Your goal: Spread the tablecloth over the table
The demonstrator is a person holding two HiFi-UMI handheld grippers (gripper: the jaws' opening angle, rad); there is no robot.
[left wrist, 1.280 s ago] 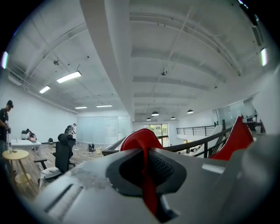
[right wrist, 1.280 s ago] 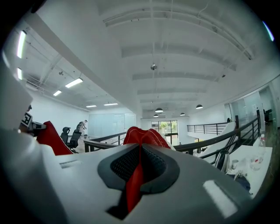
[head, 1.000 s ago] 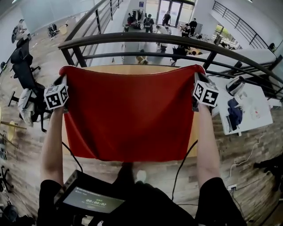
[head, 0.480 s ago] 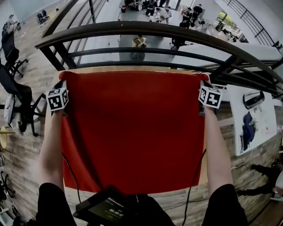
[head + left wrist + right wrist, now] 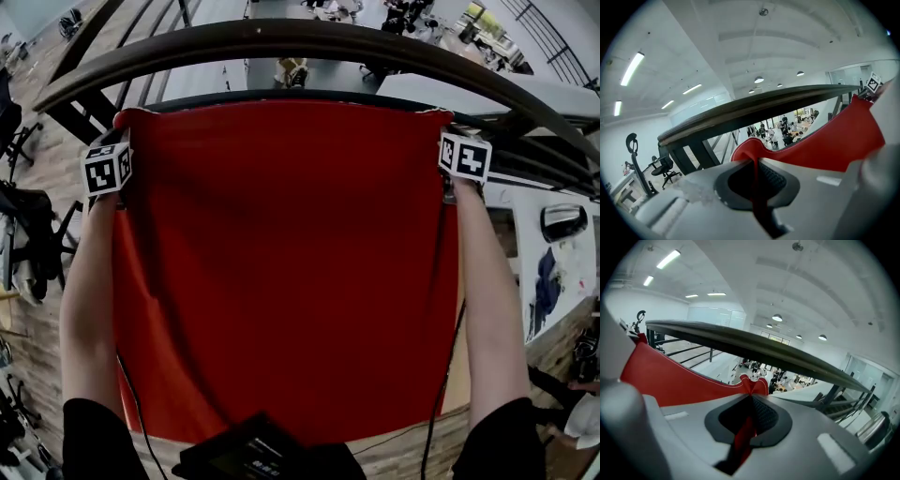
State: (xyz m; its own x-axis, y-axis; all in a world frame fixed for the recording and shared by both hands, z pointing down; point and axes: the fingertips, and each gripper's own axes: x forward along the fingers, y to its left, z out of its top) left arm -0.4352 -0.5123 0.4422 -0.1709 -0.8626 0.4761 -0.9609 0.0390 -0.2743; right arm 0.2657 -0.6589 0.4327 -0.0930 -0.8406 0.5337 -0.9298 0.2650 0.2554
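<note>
Both tongs are clamped shut on cloth. My left tongs (image 5: 125,120) pinch the far left corner of the red tablecloth (image 5: 281,272), and my right tongs (image 5: 447,120) pinch the far right corner. Each gripper view shows a fold of red caught between the closed jaws.

The tablecloth is opened out to its full width between my arms, with its far edge stretched fairly straight just below the dark railing (image 5: 309,42). It hides nearly all of the table (image 5: 456,384), of which only a thin wooden strip shows along the right side.

I judge the unfolding and positioning mostly done, as the cloth already lies over the table's area. I cannot tell whether it rests on the top or hangs just above it. What I think is left is to set the far edge down, let both corners go, and smooth any wrinkles.
</note>
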